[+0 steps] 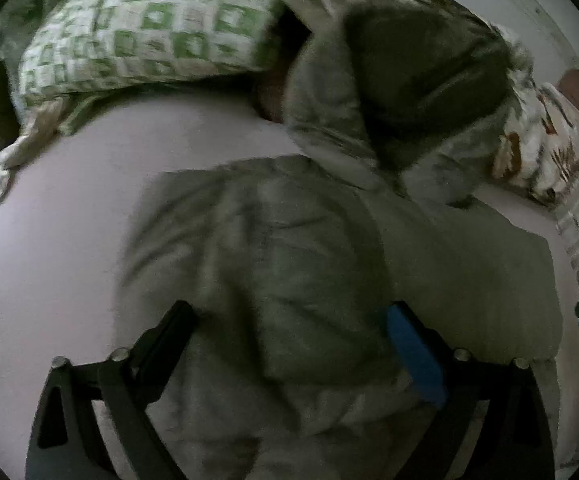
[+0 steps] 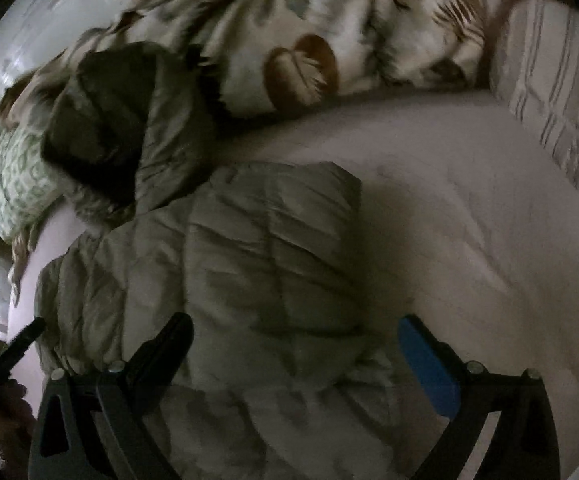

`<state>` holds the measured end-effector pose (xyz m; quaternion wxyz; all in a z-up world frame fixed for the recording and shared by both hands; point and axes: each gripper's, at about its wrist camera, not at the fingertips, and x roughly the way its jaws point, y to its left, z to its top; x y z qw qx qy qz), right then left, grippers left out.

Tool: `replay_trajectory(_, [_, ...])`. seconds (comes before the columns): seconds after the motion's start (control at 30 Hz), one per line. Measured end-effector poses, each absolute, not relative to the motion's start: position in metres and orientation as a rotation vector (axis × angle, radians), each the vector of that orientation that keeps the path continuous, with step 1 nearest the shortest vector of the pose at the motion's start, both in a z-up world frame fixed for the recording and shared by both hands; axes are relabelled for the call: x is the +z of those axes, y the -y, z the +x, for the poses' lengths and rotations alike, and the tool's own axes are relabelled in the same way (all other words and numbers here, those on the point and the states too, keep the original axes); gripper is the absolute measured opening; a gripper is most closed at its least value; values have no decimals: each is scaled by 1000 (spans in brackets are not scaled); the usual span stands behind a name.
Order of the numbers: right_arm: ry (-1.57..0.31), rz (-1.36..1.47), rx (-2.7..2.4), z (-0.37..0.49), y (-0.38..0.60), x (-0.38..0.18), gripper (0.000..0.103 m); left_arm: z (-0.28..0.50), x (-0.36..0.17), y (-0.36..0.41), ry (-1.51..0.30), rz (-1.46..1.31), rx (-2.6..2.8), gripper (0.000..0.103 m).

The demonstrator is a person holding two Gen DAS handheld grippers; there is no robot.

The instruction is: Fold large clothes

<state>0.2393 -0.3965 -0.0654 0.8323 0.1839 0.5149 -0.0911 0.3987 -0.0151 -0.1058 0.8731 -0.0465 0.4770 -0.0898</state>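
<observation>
A grey-green quilted puffer jacket (image 1: 289, 240) lies on the pale bed sheet (image 1: 69, 220), its sleeves folded in over the body. Its dark hood (image 1: 421, 80) rests toward the pillows. My left gripper (image 1: 289, 320) is open, jaws wide apart above the jacket's lower part, holding nothing. In the right wrist view the jacket (image 2: 249, 248) lies left of centre with the hood (image 2: 101, 120) at upper left. My right gripper (image 2: 297, 336) is open over the jacket's right edge, empty. The left gripper's tip (image 2: 21, 344) shows at the left edge.
A green-and-white checked pillow (image 1: 137, 28) lies at the head of the bed. A cream blanket with brown leaf print (image 2: 309, 40) is bunched beyond the hood. A striped mattress edge (image 2: 561, 120) runs on the right. Bare sheet (image 2: 469, 220) lies right of the jacket.
</observation>
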Motion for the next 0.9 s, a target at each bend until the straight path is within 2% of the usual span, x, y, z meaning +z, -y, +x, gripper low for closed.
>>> replay_trajectory(0.03, [-1097,402,-190,241,399,-70,103,399,-109,23,-1002,-80,-211,42])
replay_trajectory(0.2, [-1116,495,-178,244,401,-92,103,388,-104,51,-945,73,-227,21])
replay_trajectory(0.53, [-1092,399,-127,238,369,-76,103,348,-48,-3,-857,15,-280,20])
replay_trajectory(0.7, [-1106,311,-111,239,342,-74,103,351,-80,-15,-954,-4,-288,20])
replay_trajectory(0.9, [-1248,289,-142,243,324,-131,103,347,-123,-9,-980,41,-263,25])
